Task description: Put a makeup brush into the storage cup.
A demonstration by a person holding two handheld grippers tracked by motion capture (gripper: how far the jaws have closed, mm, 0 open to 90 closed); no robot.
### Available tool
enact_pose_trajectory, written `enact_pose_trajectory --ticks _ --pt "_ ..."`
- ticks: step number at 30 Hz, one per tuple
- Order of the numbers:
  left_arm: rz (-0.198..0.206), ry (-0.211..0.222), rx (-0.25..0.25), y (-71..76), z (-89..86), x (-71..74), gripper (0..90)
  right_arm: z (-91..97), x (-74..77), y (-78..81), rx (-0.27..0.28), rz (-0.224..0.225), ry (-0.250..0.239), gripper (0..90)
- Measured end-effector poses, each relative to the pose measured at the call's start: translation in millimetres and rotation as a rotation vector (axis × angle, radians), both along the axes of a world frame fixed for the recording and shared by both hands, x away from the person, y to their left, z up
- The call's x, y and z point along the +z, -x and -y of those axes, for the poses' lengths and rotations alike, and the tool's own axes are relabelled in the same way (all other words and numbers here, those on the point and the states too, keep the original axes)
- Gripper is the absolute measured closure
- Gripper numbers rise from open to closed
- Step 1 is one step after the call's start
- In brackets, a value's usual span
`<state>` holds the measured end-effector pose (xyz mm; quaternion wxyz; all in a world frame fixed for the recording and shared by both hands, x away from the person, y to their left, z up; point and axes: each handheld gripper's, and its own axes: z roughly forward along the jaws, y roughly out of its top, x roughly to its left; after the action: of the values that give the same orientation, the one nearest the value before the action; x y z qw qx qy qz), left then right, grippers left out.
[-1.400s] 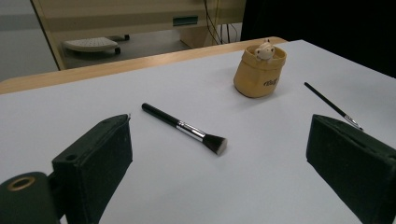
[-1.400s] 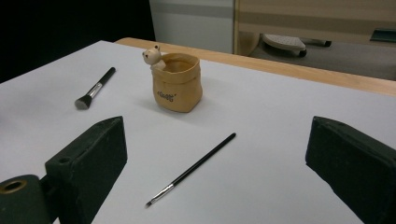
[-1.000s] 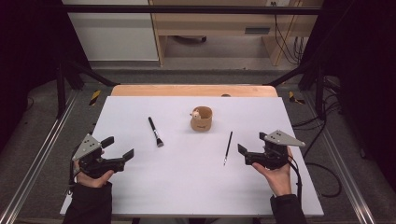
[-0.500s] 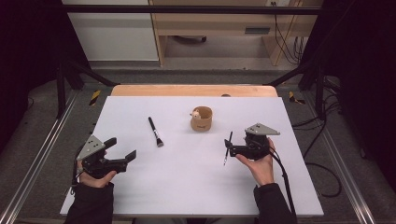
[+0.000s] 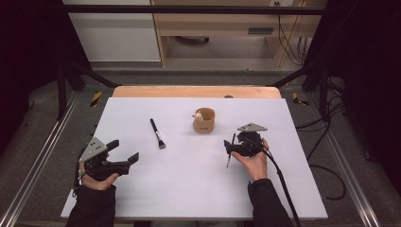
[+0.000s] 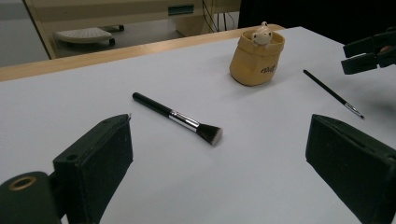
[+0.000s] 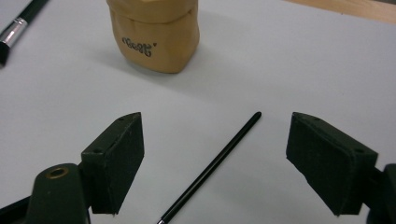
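step: right gripper (image 7: 212,163) reaching for thin brush (image 7: 217,161) | jaws just been closing, brush lies between, untouched | brush on table right of pouch (image 5: 204,120) | left gripper (image 5: 124,153) wide, idle | next: lower, pinch handle

Counting across the white table (image 5: 189,189) now: two brushes are lying there, one thick makeup brush (image 5: 157,133) and one thin brush (image 5: 230,150). One tan pouch (image 5: 204,120) is standing. Two grippers, left gripper (image 5: 126,152) and right gripper (image 5: 231,145), are showing.
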<state>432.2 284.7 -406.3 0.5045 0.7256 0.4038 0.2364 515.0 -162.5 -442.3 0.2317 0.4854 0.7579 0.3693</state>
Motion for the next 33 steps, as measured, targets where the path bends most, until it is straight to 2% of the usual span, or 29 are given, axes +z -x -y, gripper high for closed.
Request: enact_pose_trajectory --ticks 9,12,17,20,26,27,33 --pt "-0.001 0.0 -0.002 -0.3 0.5 -0.4 6.7 -4.3 -13.4 -11.0 -0.015 -0.047 0.03 26.0" --pt "-0.004 0.001 -0.003 -0.5 0.4 -0.4 6.9 -6.4 -21.1 -14.7 -0.017 -0.066 0.053 31.0" --pt "-0.003 0.003 -0.002 -0.4 0.2 -0.4 7.0 -8.6 -26.3 -16.2 -0.017 -0.099 0.062 36.3" --pt "-0.003 0.002 -0.003 -0.5 0.2 -0.4 7.1 -8.3 -28.2 -16.8 -0.01 -0.102 0.084 40.9" --pt "-0.005 -0.002 -0.003 -0.7 0.1 -0.7 7.4 -8.9 -30.7 -17.1 -0.009 -0.126 0.09 50.0" --pt "-0.006 -0.001 -0.003 -0.7 0.1 -0.7 7.4 -8.6 -31.4 -17.2 -0.003 -0.131 0.09 53.7" --pt "-0.003 -0.004 -0.003 0.1 0.3 -0.2 7.5 -9.5 -32.1 -16.5 0.004 -0.144 0.081 60.0"
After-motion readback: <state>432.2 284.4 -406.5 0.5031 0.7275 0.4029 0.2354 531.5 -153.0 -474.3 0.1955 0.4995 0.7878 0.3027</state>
